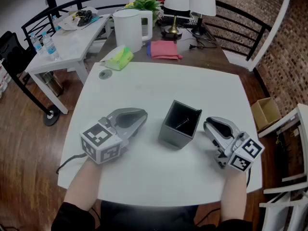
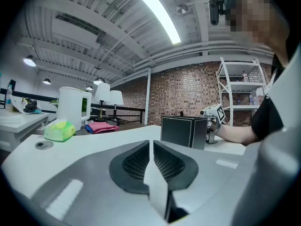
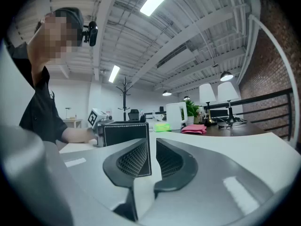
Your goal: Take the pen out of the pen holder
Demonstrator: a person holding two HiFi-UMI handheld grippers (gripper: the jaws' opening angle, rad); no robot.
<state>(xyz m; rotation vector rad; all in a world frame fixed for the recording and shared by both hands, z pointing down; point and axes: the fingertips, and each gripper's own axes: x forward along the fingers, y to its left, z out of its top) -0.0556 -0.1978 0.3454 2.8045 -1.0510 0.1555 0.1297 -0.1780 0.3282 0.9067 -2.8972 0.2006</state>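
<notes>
The pen lies slanted inside the holder, a dark square box with an open top that stands near the front of the white table. The holder's walls surround the pen on every side. The holder stands between the two grippers and touches neither.

The left gripper lies low on the table just to the holder's left. Its jaws are pressed together with nothing in them. The right gripper lies close on the holder's right. Its jaws are a narrow slit apart and hold nothing.

At the table's far edge are a small round disc and a green pack. Beyond them are a white kettle, a pink cloth and two lamps.
</notes>
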